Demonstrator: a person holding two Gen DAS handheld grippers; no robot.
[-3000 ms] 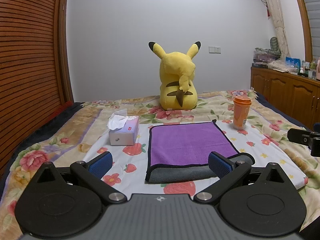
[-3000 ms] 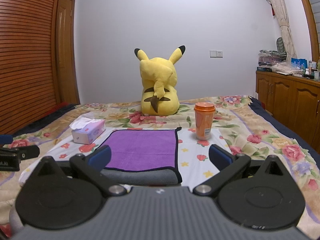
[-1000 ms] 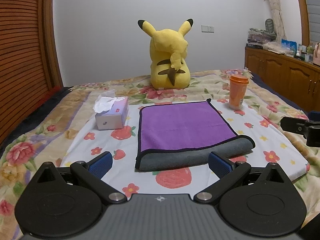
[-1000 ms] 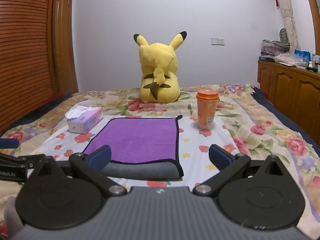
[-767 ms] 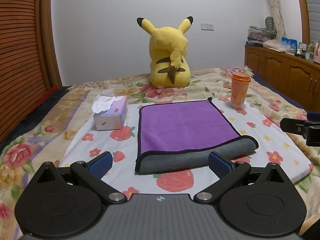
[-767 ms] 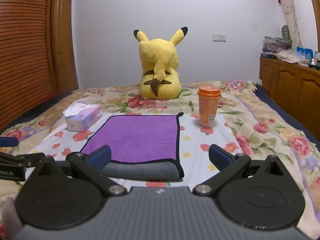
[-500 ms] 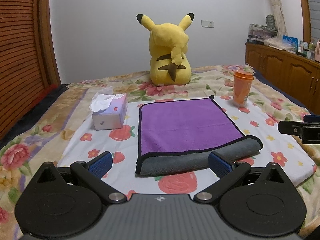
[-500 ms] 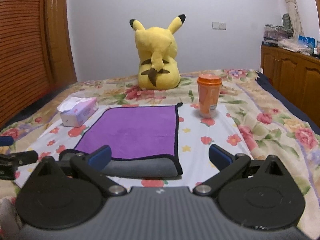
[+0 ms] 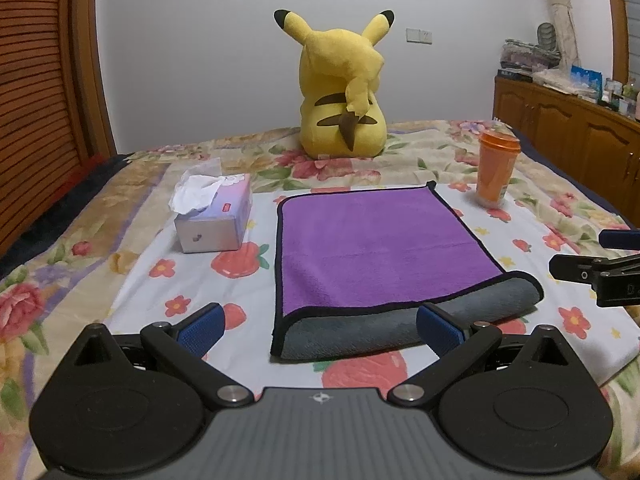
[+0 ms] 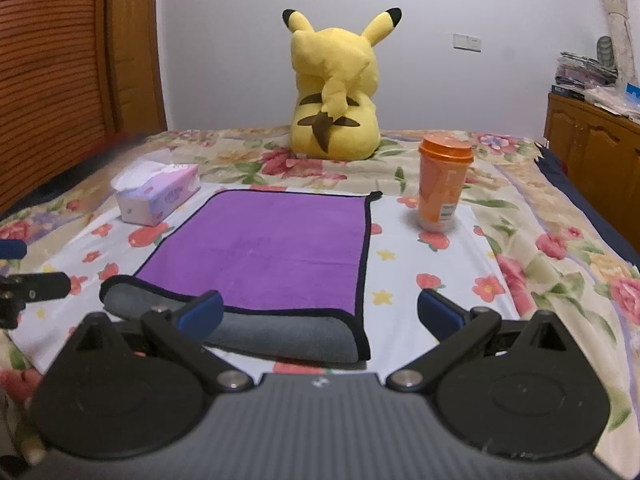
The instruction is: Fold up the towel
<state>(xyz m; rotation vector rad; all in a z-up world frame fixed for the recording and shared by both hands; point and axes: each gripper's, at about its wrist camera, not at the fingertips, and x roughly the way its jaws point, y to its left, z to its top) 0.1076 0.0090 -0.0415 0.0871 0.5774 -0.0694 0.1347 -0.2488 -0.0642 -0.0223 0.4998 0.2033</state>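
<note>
A purple towel [image 9: 376, 244] with a black hem and grey underside lies flat on the bed, its near edge rolled over so the grey shows. It also shows in the right wrist view [image 10: 268, 248]. My left gripper [image 9: 320, 326] is open and empty, just in front of the towel's near left corner. My right gripper [image 10: 318, 316] is open and empty, in front of the near right corner. The right gripper's fingers [image 9: 592, 272] show at the right edge of the left wrist view. The left gripper's fingers [image 10: 32, 286] show at the left edge of the right wrist view.
A tissue box [image 9: 214, 222] stands left of the towel. An orange lidded cup [image 9: 496, 172] stands at its far right. A yellow plush toy [image 9: 344, 92] sits behind. The floral bedspread [image 9: 120, 248] lies underneath. Wooden cabinets [image 9: 568, 136] stand right, a slatted wardrobe [image 9: 36, 92] left.
Both grippers have moved forward and a little lower toward the towel's near edge. The towel has not moved, and both grippers have stayed open.
</note>
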